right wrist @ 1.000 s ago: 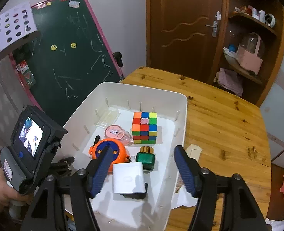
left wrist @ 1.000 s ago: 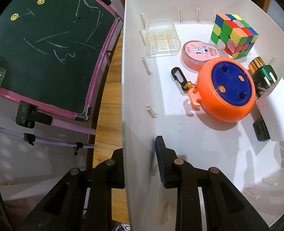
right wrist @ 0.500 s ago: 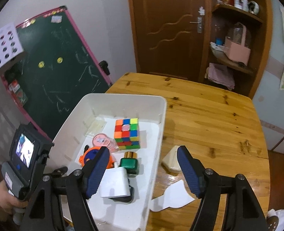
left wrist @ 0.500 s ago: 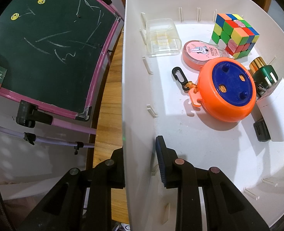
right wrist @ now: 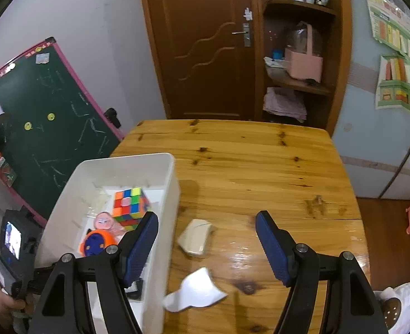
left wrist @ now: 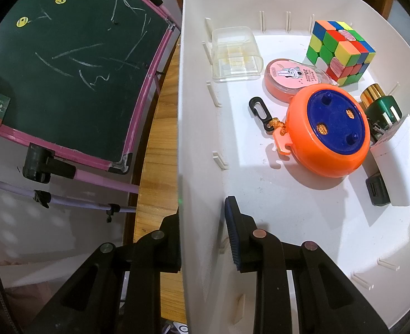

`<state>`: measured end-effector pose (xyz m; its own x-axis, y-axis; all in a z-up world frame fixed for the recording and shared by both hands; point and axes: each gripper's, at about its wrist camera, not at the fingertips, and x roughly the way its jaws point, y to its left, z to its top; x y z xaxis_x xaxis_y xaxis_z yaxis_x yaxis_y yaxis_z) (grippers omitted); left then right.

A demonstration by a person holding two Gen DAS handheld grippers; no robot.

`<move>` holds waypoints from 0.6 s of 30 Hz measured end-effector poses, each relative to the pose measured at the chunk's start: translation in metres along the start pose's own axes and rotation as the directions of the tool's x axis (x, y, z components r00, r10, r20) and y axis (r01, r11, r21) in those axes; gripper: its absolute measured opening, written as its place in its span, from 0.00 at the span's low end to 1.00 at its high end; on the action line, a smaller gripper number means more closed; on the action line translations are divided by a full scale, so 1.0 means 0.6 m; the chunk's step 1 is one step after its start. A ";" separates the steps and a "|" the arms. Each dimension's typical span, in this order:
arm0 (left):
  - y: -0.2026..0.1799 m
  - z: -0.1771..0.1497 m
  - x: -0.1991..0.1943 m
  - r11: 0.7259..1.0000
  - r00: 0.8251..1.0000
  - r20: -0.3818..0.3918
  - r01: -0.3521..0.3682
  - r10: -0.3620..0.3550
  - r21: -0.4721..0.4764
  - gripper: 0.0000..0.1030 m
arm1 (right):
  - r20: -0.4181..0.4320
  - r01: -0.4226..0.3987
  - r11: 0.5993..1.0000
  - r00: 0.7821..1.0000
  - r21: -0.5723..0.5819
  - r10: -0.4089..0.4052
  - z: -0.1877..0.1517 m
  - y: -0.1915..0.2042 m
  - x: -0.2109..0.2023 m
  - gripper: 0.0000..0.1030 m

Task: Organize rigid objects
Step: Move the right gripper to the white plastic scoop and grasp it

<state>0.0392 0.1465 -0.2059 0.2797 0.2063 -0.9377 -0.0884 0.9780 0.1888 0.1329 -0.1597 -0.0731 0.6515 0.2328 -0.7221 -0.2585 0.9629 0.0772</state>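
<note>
The white bin (right wrist: 174, 183) on the wooden table (right wrist: 260, 172) already holds the cube (right wrist: 130, 208) and other pieces; the right gripper (right wrist: 206, 246) has swung off it toward the beige object (right wrist: 195, 236) beside it, jaws apart and empty, likely the next pick. The left gripper (left wrist: 202, 228) stays clamped on the bin's wall.

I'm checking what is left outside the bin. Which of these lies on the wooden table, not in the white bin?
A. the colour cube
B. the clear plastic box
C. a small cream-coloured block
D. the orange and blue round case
C: the small cream-coloured block lies on the bare wooden table beside the white bin, while the cube, the round case and the clear box are inside it.
</note>
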 end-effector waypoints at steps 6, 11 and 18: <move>0.002 -0.001 0.001 1.000 1.000 -0.001 -0.002 0.002 -0.002 0.30 | -0.023 0.060 0.994 0.998 -0.087 -0.062 -0.017 -0.043 0.012 0.71; 0.004 -0.002 0.001 1.000 1.000 -0.003 -0.012 0.012 -0.001 0.30 | -0.060 0.055 0.990 0.996 -0.132 -0.063 -0.040 -0.077 0.030 0.71; -0.001 0.000 0.001 1.000 1.000 -0.005 -0.017 0.017 -0.003 0.31 | -0.163 -0.049 0.973 0.987 -0.227 0.012 -0.087 -0.076 0.079 0.71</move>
<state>0.0395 0.1460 -0.2067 0.2732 0.2224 -0.9359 -0.0957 0.9744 0.2036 0.1384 -0.1996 -0.1467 0.5232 0.2189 -0.8236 -0.4452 0.8943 -0.0452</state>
